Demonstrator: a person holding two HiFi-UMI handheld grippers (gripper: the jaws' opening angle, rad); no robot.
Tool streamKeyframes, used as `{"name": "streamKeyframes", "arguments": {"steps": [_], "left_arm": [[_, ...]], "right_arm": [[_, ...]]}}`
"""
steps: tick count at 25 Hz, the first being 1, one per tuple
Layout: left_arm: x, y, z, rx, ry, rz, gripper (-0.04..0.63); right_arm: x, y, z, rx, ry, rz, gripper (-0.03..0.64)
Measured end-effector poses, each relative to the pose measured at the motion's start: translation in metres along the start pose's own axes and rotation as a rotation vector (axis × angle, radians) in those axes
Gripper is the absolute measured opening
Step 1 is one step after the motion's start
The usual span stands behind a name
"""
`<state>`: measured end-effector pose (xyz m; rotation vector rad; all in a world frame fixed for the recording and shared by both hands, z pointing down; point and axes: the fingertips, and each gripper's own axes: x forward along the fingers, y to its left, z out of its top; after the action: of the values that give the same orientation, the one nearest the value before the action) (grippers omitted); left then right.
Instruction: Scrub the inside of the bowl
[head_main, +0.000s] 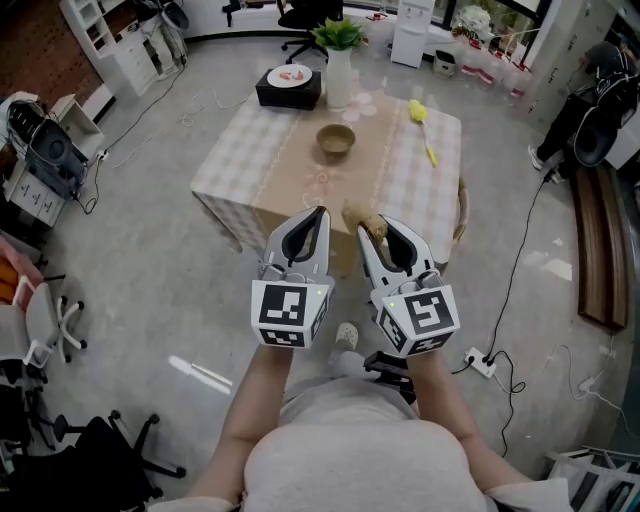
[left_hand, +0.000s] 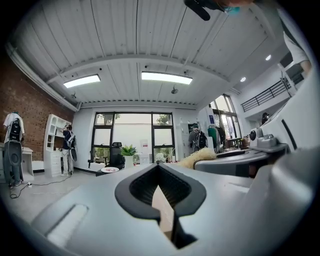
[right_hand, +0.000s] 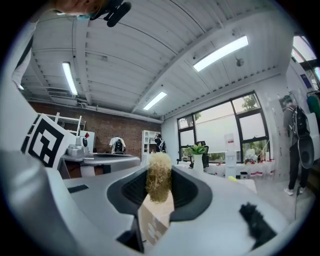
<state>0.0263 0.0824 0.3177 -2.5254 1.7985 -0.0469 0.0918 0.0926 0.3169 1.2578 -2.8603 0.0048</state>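
Note:
A brown bowl (head_main: 336, 140) stands empty near the middle of a table (head_main: 290, 180) covered with a checked cloth, well ahead of both grippers. My left gripper (head_main: 319, 212) (left_hand: 159, 169) is held level in front of the table's near edge, its jaws shut with nothing between them. Beside it, my right gripper (head_main: 378, 227) (right_hand: 159, 175) is shut on a tan fibrous scrubber (head_main: 358, 215) (right_hand: 159, 182), which sticks out past the fingertips. The scrubber (left_hand: 202, 157) also shows at the right in the left gripper view. Neither gripper touches the bowl.
At the table's far edge stand a white vase with a green plant (head_main: 339, 68) and a black box with a plate on it (head_main: 289, 86). A yellow brush (head_main: 421, 122) lies at the right. Cables and a power strip (head_main: 481, 362) lie on the floor; office chairs (head_main: 45, 320) stand at the left.

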Motion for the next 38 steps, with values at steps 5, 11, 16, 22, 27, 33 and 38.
{"name": "streamKeyframes", "arguments": {"steps": [5,11,16,22,27,33,38], "left_arm": [[0.042,0.012,-0.002,-0.012,0.013,-0.005,0.002],[0.086,0.021,-0.006,-0.032,0.027,-0.023,0.002],[0.106,0.036,-0.011,-0.042,0.035,-0.010,0.002],[0.127,0.045,-0.019,-0.051,0.052,-0.019,0.002],[0.146,0.059,-0.026,-0.040,0.059,-0.051,-0.008],[0.172,0.083,-0.040,-0.034,0.085,-0.086,-0.012],[0.191,0.104,-0.052,-0.021,0.109,-0.129,-0.012]], "right_arm": [[0.030,-0.030,-0.002,0.014,-0.001,0.002,0.104],[0.066,-0.062,-0.004,0.019,0.013,0.012,0.104],[0.086,-0.074,-0.007,0.018,0.024,0.020,0.104],[0.102,-0.087,-0.014,0.027,0.047,0.008,0.104],[0.125,-0.097,-0.018,0.032,0.053,-0.013,0.104],[0.159,-0.110,-0.028,0.040,0.075,-0.049,0.104],[0.187,-0.116,-0.035,0.045,0.101,-0.084,0.104]]}}
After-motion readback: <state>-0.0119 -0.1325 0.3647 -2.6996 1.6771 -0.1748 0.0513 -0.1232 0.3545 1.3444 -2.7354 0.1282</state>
